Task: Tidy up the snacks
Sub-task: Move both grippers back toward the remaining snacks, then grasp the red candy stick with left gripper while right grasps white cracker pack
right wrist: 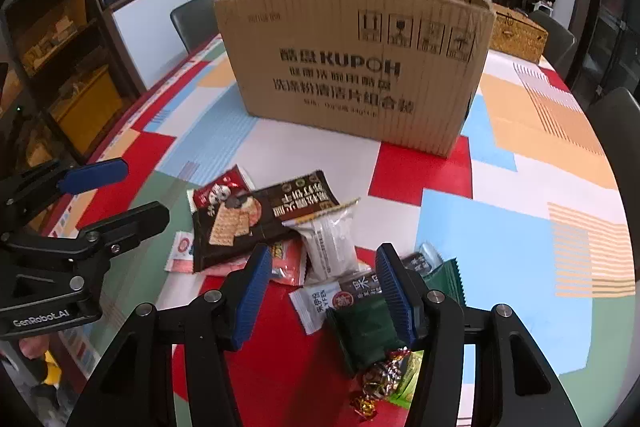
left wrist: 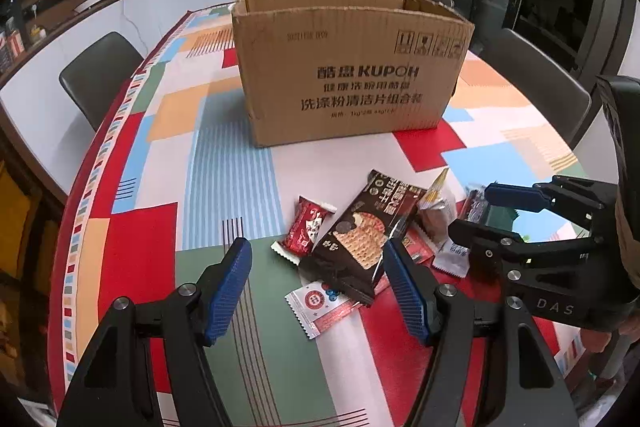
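A pile of snacks lies on the patchwork tablecloth [left wrist: 224, 179] in front of an open cardboard box [left wrist: 352, 75]. My left gripper [left wrist: 318, 287] hovers open over the pile's left end. A dark cracker pack [left wrist: 360, 239], a small red packet [left wrist: 308, 227] and a white-and-red sachet [left wrist: 320, 301] lie just beyond its pads, untouched. My right gripper [right wrist: 322, 291] is open above a white packet [right wrist: 332, 243], a dark green packet [right wrist: 368, 331] and foil candies [right wrist: 380, 379]. Each gripper shows in the other's view: the right gripper [left wrist: 480, 213] and the left gripper [right wrist: 120, 197]. The box [right wrist: 352, 67] hides its inside.
Dark chairs [left wrist: 100, 75] stand around the table. A woven basket [right wrist: 518, 35] sits behind the box on the right. A long white counter [left wrist: 80, 27] with shelves runs along the left wall. The table edge curves close on the left.
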Available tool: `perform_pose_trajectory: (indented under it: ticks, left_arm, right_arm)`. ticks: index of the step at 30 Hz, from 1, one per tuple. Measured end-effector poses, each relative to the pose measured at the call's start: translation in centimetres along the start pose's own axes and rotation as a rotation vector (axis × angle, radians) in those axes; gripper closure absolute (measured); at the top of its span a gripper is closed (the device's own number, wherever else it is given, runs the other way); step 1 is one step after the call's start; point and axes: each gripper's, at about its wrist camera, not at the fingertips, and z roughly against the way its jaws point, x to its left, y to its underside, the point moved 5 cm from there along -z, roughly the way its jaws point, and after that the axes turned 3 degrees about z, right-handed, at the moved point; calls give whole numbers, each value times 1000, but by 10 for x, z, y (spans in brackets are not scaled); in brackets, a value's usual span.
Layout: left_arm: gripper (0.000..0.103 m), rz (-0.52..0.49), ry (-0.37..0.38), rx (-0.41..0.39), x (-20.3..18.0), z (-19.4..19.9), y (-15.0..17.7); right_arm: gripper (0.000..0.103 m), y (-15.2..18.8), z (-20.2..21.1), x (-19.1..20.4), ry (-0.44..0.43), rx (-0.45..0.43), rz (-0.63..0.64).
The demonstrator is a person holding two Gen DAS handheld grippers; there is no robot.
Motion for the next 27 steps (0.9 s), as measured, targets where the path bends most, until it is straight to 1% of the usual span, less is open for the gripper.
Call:
perform_pose_trajectory:
  ticks: [7,13,15,17,23,25,27]
  left_arm:
    - [36,10,-8,25,8,-18,2]
    - [37,31,-14,27,14,-34,-7]
    - [38,36,-10,32,16,-40,-11]
    - [42,32,-8,39,17,-46,-14]
    - [50,12,0,69,17,-62,-15]
    - [51,10,3,79,17,-66,-15]
    - [52,10,1,86,18,-69,-15]
  right_arm:
    - [48,3,-11,0,11,27,-1]
    - [48,1,-21,-3,23,51,-15]
    - [48,1,-23,-4,21,60,-23]
    - [48,0,-25,-4,24,63,-26]
    - [49,0,-30,-7,33,73,-27]
    - [53,0,-32,-7,35,77,-24]
    - [53,0,-35,-7,36,83,-21]
